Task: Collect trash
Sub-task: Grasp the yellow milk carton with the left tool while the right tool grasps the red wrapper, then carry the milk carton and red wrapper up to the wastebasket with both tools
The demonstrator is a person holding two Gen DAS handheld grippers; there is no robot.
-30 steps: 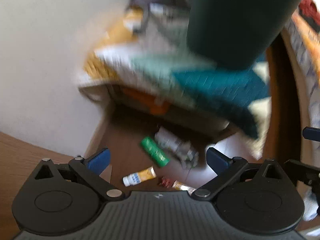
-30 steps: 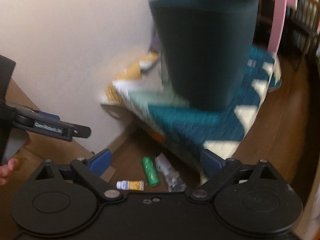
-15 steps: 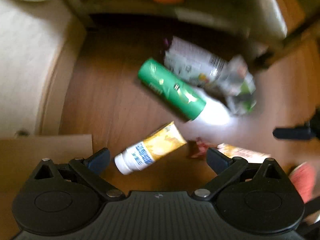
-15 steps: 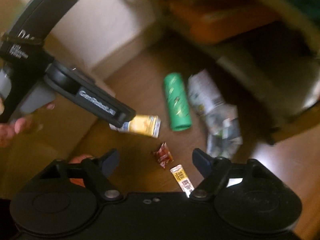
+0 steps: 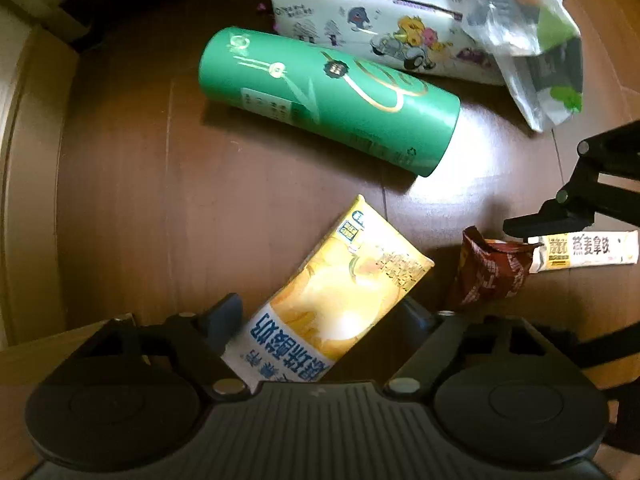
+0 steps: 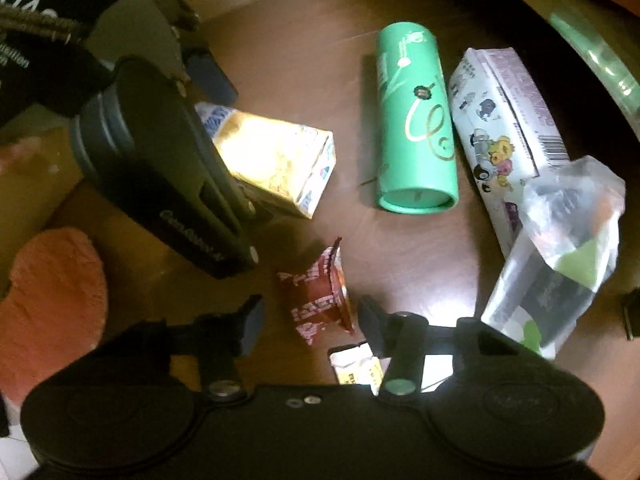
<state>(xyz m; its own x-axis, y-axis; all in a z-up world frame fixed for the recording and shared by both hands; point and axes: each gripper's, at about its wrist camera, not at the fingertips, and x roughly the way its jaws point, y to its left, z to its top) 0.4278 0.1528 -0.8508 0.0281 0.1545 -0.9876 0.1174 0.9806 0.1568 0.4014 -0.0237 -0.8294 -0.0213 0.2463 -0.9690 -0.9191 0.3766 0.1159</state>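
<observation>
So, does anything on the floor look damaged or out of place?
Yes. Trash lies scattered on the wooden floor: a green tube on its side, a yellow carton lying flat, a torn-open red wrapper, and a crumpled clear bag over a printed box.

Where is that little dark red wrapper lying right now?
The red wrapper lies on the brown floor, between the closing fingers of the right gripper, just below the yellow carton and beside the stick sachet.

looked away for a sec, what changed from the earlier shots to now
Both grippers dropped from bin height to the floor. The left gripper now straddles the yellow carton, jaws closing; the right gripper is closing around the red wrapper. The green tube and the other litter lie as before.
</observation>
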